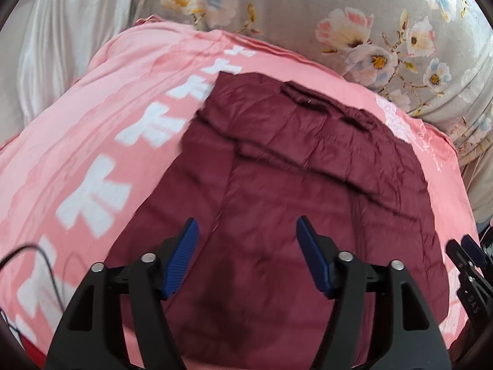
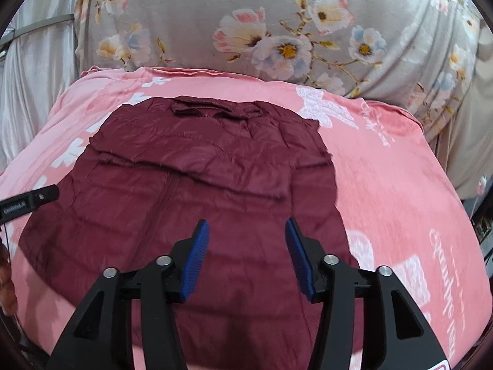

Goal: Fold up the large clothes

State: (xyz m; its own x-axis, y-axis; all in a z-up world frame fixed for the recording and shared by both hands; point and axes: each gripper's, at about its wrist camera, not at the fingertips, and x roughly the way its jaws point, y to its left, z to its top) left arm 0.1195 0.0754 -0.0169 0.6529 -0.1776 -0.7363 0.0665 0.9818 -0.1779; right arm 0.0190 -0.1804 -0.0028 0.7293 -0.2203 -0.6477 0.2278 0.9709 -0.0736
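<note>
Left wrist view
Left gripper (image 1: 246, 259): at 6 o'clock, jaws spread wide, holding nothing, hovering over the near part of the jacket.
Jacket (image 1: 292, 185): dark red, quilted, lying flat from centre toward 5 o'clock; sides appear folded inward, so the shape is a narrow rectangle, likely readied for a crosswise fold.
Collar (image 1: 303, 95): at 12 o'clock of the jacket, the far end.
Blanket (image 1: 92, 123): pink with white print, spread under the jacket as the folding surface; fills 9 o'clock.
Floral cover (image 1: 369, 15): grey, flowered, beyond the blanket at 1 o'clock.
Right gripper (image 1: 468, 256): partly seen at 3 to 4 o'clock, at the jacket's edge; jaw state not clear from here.
Cable (image 1: 46, 259): thin, black, on the blanket at 8 o'clock.

Right wrist view
Right gripper (image 2: 246, 256): at 6 o'clock, jaws spread, empty, above the jacket's near hem.
Jacket (image 2: 200, 185): centre, collar (image 2: 215, 109) at 12 o'clock.
Blanket (image 2: 400, 185): bare area at 3 o'clock.
Floral cover (image 2: 277, 30): 12 o'clock, behind.
Left gripper (image 2: 30, 202): tip enters at 9 o'clock.
Judgement: both grippers seem placed to take the near hem.
</note>
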